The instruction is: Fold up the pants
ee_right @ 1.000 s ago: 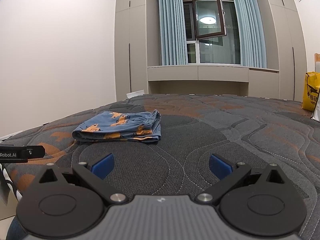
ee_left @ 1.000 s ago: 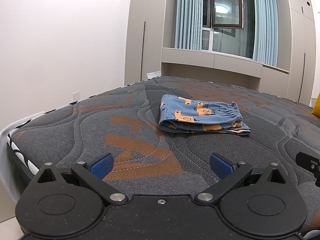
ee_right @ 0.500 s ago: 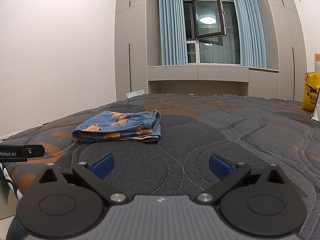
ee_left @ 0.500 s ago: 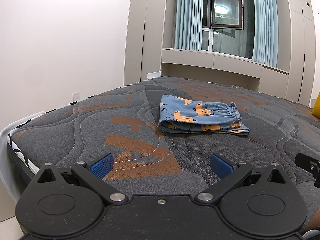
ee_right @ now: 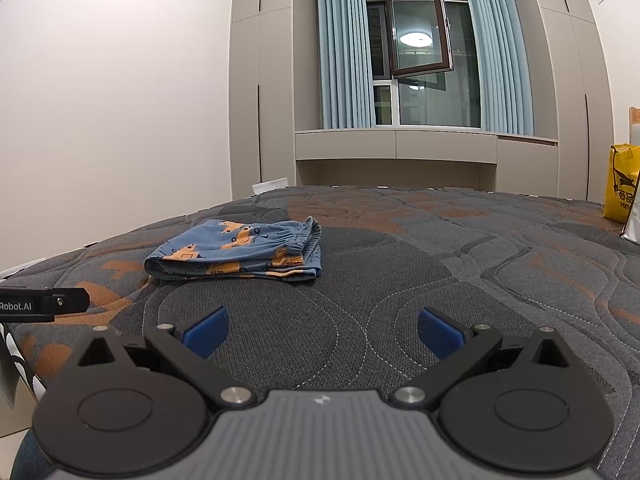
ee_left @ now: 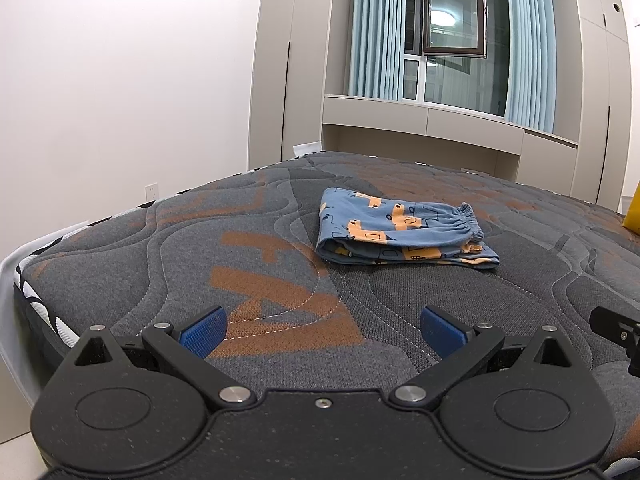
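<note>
Both tongs spread wide, gripping nothing: left tongs (ee_left: 322, 330), right tongs (ee_right: 322, 332), each low over the near mattress (ee_left: 160, 264). Pants (ee_left: 400, 236) lie folded in a compact stack on the mattress, well ahead of both tongs.

The pants (ee_left: 404, 232) are small, made of blue cloth printed with orange vehicle shapes and thin dark outlines. They lie folded into a compact, roughly rectangular bundle of several flat layers on the dark grey and orange quilted mattress (ee_left: 248, 280). The gathered elastic waistband sits at the right end of the bundle, its ruffled edge raised a little, while the left end is a smooth rounded fold. In the right wrist view the pants (ee_right: 240, 252) rest left of centre.
</note>
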`<control>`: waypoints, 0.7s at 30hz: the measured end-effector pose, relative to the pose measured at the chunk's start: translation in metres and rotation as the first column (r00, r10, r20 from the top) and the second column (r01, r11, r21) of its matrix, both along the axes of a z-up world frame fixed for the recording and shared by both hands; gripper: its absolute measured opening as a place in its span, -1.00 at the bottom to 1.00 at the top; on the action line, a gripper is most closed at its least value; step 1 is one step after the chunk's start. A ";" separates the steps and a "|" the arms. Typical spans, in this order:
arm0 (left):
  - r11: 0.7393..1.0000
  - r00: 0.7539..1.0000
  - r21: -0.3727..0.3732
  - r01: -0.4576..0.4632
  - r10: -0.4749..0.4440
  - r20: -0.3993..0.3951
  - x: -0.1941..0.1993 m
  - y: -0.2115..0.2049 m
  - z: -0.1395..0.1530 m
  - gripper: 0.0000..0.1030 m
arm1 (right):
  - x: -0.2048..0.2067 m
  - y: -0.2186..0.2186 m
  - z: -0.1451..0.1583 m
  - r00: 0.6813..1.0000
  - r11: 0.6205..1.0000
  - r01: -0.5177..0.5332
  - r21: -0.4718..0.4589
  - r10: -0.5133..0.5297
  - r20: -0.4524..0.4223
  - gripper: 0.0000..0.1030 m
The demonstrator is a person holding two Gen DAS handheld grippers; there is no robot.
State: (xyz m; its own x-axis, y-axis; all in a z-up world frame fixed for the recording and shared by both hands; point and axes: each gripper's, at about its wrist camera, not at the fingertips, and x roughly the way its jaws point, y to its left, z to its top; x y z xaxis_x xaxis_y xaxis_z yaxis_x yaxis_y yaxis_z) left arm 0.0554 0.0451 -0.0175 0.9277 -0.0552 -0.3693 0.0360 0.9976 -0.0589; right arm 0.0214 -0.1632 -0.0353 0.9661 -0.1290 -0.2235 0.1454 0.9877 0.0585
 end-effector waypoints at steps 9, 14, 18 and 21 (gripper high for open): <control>1.000 1.000 0.000 0.001 -0.001 0.000 0.000 0.000 0.000 0.99 | 0.000 0.000 0.000 1.000 1.000 0.000 0.001 0.000 0.001 1.00; 1.000 1.000 -0.002 0.001 -0.001 -0.001 0.000 0.000 0.000 0.99 | 0.000 0.000 0.000 1.000 1.000 0.000 0.000 0.000 0.000 1.00; 1.000 1.000 -0.005 0.002 -0.002 -0.007 0.000 -0.001 0.000 0.99 | 0.000 0.001 -0.001 1.000 1.000 -0.003 -0.003 0.003 -0.005 1.00; 1.000 1.000 -0.004 -0.015 0.015 -0.027 0.004 0.000 -0.001 0.99 | 0.000 0.002 -0.001 1.000 1.000 -0.006 -0.004 0.006 -0.012 1.00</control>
